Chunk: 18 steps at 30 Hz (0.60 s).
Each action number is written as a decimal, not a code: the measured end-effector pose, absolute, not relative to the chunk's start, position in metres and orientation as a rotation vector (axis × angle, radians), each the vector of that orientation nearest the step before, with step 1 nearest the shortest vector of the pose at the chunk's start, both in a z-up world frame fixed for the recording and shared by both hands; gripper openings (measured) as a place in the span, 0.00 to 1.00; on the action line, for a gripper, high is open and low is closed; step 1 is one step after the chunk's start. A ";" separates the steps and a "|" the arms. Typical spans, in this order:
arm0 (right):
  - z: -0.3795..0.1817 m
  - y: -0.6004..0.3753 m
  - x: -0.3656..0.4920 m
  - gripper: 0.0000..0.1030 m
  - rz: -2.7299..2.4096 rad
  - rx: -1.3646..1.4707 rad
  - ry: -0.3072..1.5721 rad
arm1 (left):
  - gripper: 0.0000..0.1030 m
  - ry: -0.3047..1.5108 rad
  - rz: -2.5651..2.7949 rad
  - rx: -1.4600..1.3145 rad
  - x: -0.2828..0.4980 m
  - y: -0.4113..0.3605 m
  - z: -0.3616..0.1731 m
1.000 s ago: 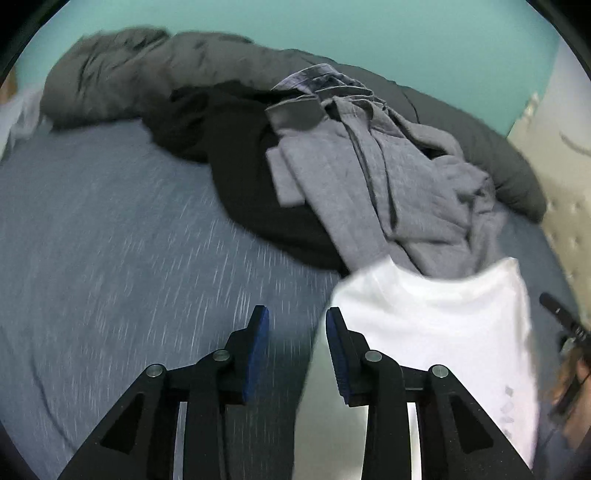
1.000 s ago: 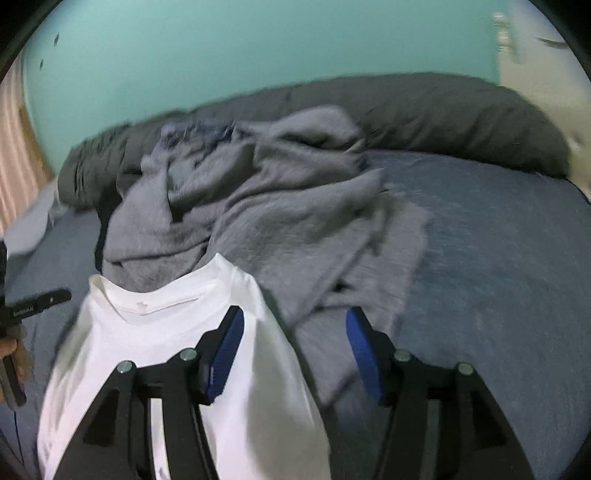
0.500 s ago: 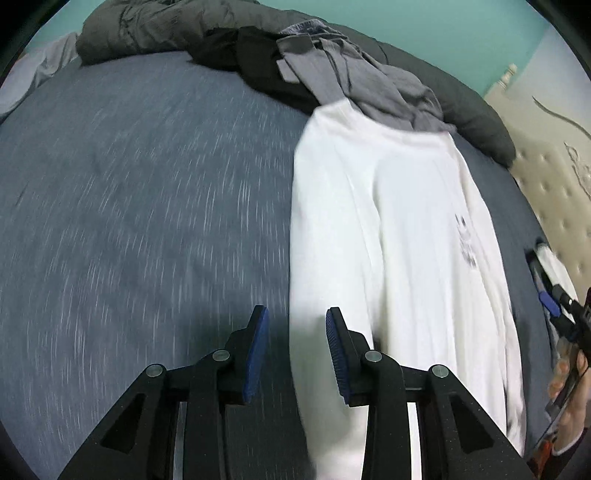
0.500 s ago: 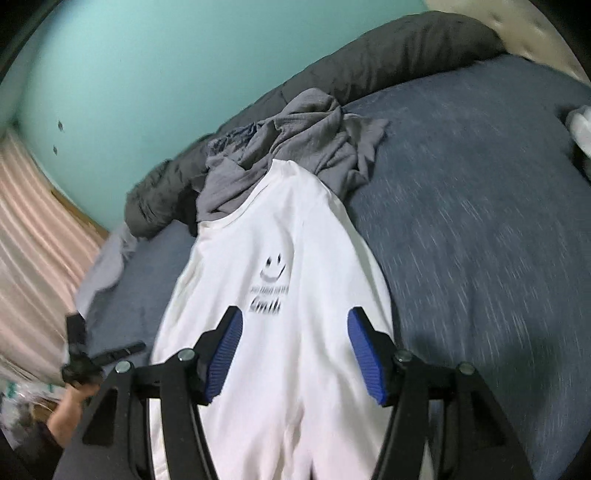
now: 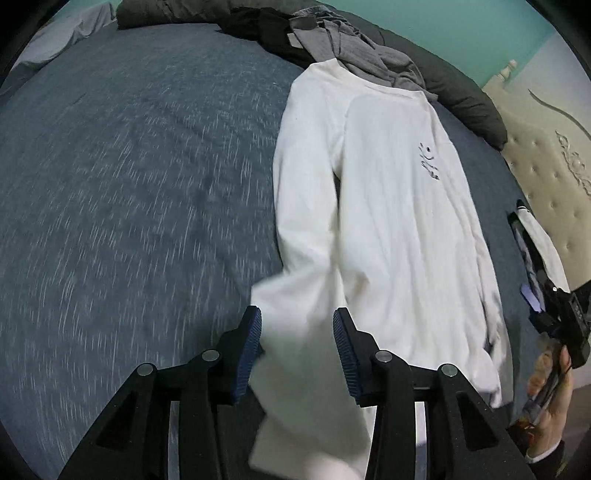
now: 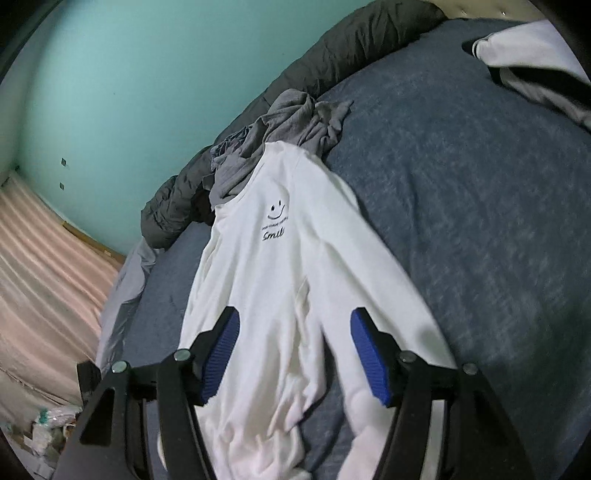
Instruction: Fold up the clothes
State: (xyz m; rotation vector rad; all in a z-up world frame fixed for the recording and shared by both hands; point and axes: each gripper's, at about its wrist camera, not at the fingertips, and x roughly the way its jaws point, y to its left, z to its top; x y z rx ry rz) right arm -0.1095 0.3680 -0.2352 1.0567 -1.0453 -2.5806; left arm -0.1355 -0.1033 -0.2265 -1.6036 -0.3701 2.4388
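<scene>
A white long-sleeve shirt [image 5: 399,221] with a smiley print lies stretched out face up on the blue-grey bed [image 5: 129,166], its collar against the clothes pile. My left gripper [image 5: 297,332] hovers over the shirt's near sleeve. Its jaws are opening, and blurred white cloth fills the gap between them without the pads clearly pressing on it. In the right wrist view the shirt [image 6: 280,266] runs away from my right gripper [image 6: 294,321], which stands open above the lower body and sleeve with nothing pinched.
A heap of grey clothes [image 5: 354,51] and a black garment [image 5: 266,29] lie at the collar end, with a rolled dark duvet [image 6: 351,40] behind. A white-and-black garment [image 6: 524,55] sits near the cream headboard [image 5: 546,158]. A hand [image 5: 550,384] shows at the right edge.
Both grippers have drawn back from the clothes pile, and the white shirt now lies stretched out full length. The left jaws have widened. The right view has rolled.
</scene>
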 end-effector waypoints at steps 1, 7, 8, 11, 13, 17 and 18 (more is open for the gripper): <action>-0.235 0.363 -0.107 0.61 -2.575 1.062 -1.028 | 0.44 -0.380 2.440 -1.604 -0.128 -0.103 -0.224; -0.243 0.350 -0.090 0.62 -2.553 1.135 -0.968 | 0.46 -0.338 2.405 -1.670 -0.102 -0.095 -0.232; -0.244 0.351 -0.086 0.62 -2.558 1.143 -0.967 | 0.46 -0.339 2.401 -1.671 -0.096 -0.095 -0.233; -0.246 0.354 -0.073 0.62 -2.560 1.146 -0.987 | 0.46 -0.322 2.407 -1.680 -0.086 -0.092 -0.234; -0.247 0.355 -0.066 0.62 -2.564 1.147 -0.989 | 0.46 -0.318 2.407 -1.683 -0.079 -0.092 -0.234; -0.250 0.357 -0.053 0.62 -2.566 1.150 -1.002 | 0.46 -0.338 2.404 -1.682 -0.071 -0.093 -0.234; -0.251 0.357 -0.050 0.62 -2.567 1.153 -1.004 | 0.46 -0.334 2.409 -1.684 -0.070 -0.094 -0.234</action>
